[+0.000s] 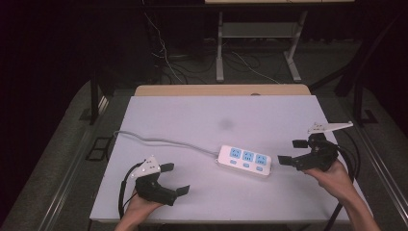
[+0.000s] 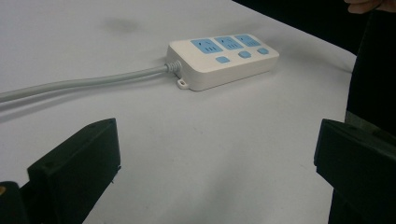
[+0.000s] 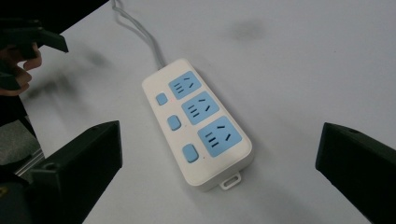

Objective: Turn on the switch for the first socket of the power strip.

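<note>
Flanking the power strip (image 1: 244, 160) (cord (image 1: 159, 140) traceable from above), left gripper (image 1: 173, 179) and right gripper (image 1: 292, 151), fingers spread, empty.

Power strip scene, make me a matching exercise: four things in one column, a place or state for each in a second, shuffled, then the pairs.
1. power strip
2. cable
3. left gripper
4. right gripper

A. open, at the table's near-left corner
B. trails toward the table's left edge
C. open, just right of the strip
D. lies flat, sockets empty

Pairs: 1-D, 2-B, 3-A, 4-C
</note>
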{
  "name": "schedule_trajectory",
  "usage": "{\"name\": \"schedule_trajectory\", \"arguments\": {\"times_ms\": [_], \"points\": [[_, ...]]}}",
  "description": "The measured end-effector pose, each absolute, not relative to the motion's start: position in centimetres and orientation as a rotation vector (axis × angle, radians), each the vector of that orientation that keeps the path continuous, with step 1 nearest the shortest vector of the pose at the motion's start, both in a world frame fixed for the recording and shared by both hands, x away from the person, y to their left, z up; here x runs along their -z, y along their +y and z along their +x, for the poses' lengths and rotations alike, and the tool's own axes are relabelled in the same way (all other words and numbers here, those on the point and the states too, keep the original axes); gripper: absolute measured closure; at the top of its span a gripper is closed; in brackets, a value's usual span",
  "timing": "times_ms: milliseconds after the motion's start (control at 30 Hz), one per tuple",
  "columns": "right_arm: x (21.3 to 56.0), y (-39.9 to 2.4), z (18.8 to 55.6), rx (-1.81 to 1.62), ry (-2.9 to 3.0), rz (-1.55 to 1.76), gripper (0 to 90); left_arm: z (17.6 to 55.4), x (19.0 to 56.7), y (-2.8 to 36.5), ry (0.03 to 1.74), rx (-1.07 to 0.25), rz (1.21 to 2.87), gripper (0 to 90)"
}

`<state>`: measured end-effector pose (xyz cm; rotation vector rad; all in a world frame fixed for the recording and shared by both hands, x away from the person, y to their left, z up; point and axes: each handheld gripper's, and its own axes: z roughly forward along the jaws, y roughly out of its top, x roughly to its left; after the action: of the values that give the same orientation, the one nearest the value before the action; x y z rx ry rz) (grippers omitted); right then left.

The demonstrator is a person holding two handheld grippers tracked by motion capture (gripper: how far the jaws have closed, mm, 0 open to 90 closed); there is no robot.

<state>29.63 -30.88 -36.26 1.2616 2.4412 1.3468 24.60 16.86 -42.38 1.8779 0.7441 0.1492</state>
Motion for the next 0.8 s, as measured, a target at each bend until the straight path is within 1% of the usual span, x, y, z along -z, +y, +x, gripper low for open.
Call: {"name": "schedule_trajectory", "arguments": {"times_ms": [267,600,800], "points": [[37.9,-31.0,28.1,-1.383,2.428,1.266,0.3,24.6,42.4,16.9,0.745,-0.149,1.875,0.0],[40.8,-31.0,26.6,-1.391,2.408,1.297,0.3,24.6,42.4,16.9,0.746,-0.15,1.877,0.0],[41.7,-31.0,26.1,-1.401,2.392,1.312,0.3,24.6,42.4,16.9,0.748,-0.15,1.876,0.0]]}}
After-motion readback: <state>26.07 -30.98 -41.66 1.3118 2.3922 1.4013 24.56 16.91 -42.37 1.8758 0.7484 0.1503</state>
